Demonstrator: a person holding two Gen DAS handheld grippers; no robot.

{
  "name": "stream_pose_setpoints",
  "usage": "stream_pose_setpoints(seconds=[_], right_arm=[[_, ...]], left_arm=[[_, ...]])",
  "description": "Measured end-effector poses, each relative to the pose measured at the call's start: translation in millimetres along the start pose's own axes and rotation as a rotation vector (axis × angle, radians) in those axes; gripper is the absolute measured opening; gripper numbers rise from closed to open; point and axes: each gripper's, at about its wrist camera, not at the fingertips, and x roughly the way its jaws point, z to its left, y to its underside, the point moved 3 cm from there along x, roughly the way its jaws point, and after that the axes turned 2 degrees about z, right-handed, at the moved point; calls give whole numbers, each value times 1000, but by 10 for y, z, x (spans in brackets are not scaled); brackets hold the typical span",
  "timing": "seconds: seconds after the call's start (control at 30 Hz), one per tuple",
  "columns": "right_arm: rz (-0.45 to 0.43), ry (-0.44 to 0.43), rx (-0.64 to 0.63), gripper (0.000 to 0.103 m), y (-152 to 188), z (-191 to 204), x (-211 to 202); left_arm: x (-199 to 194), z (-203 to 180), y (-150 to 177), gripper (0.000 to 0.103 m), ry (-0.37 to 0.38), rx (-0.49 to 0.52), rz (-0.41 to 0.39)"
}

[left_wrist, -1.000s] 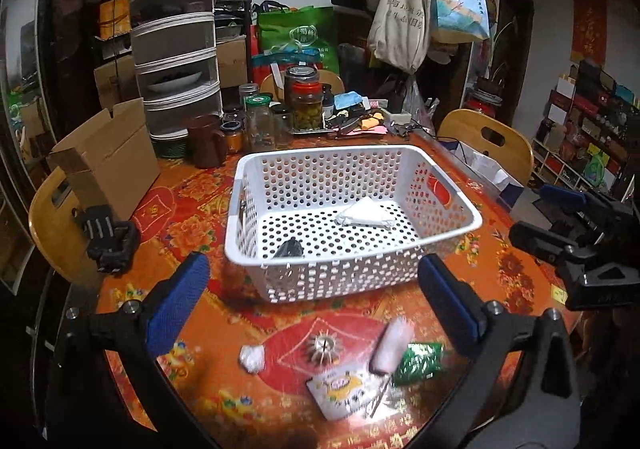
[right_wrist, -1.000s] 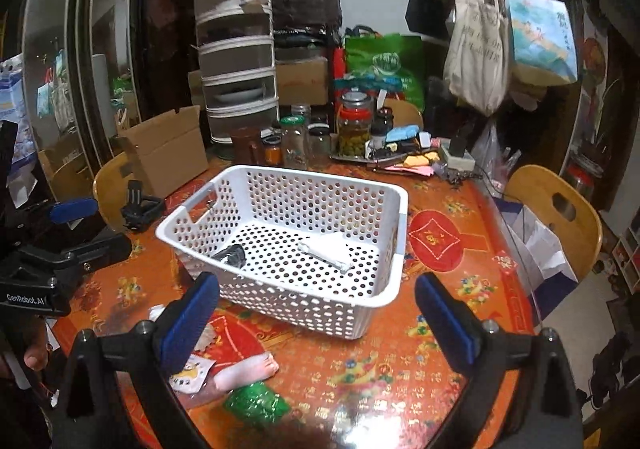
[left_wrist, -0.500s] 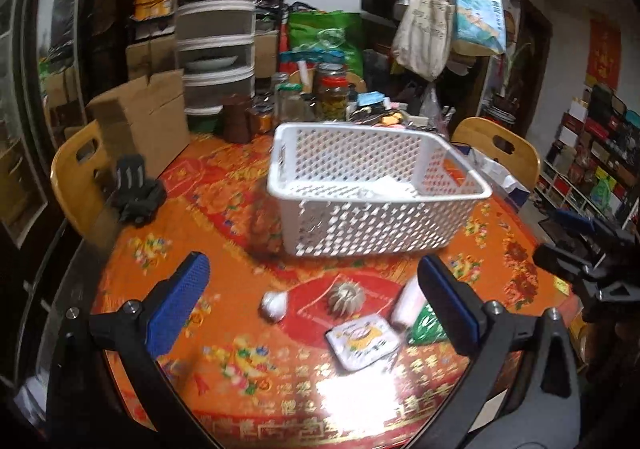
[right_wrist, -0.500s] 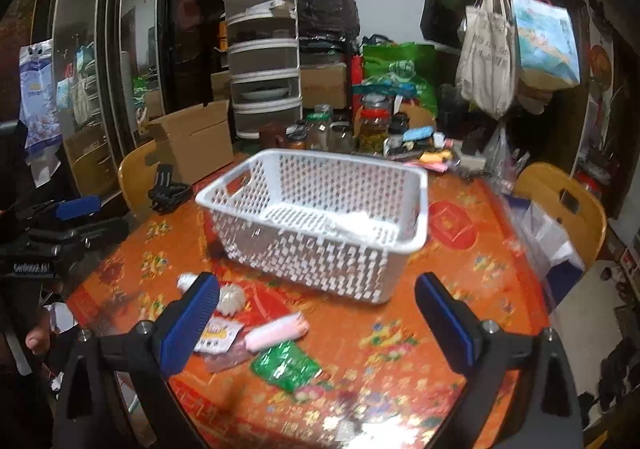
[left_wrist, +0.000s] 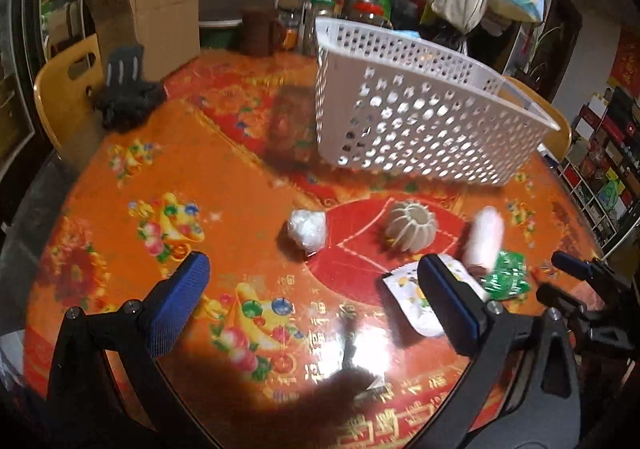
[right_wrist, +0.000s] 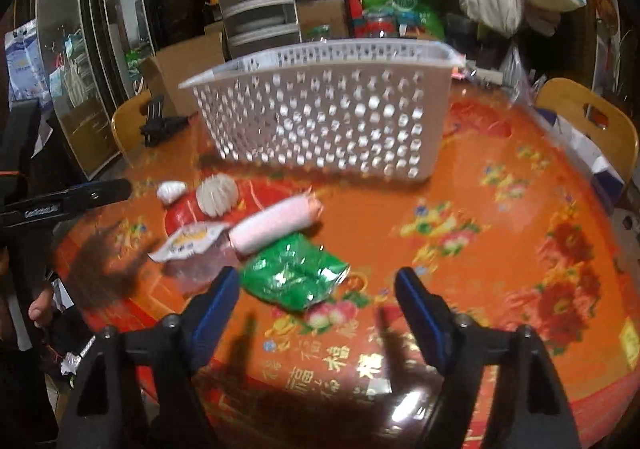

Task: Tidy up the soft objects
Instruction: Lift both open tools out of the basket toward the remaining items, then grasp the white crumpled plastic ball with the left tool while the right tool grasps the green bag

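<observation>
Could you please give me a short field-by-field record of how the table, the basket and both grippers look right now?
surface: orange patterned table
container: white perforated basket, standing at the far side
loose items: green foil packet, pink roll, white printed pouch, ribbed white ball, small white wad
left gripper: open, holding nothing, above the table
right gripper: open, holding nothing, nearest the green foil packet

Bare table (right_wrist: 500, 249) right of green packet (right_wrist: 294, 273); basket (right_wrist: 328, 109) blocks far side; pink roll (right_wrist: 276, 223), white pouch (right_wrist: 188, 243) crowd left.
</observation>
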Motion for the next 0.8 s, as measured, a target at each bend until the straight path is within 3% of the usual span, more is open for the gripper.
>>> stream_pose_setpoints(seconds=[0.1, 0.23, 0.47, 0.8], right_arm=[[23, 7, -34, 73, 60, 93, 106], [18, 6, -73, 69, 67, 201, 156], [40, 15, -99, 65, 48, 272, 256], [74, 60, -118, 66, -2, 323, 394]], left_arm=[[231, 3, -19, 100, -11, -5, 28], [463, -24, -25, 78, -30, 1, 59], [622, -96, -98, 56, -36, 10, 68], [606, -144, -104, 51, -30, 34, 57]])
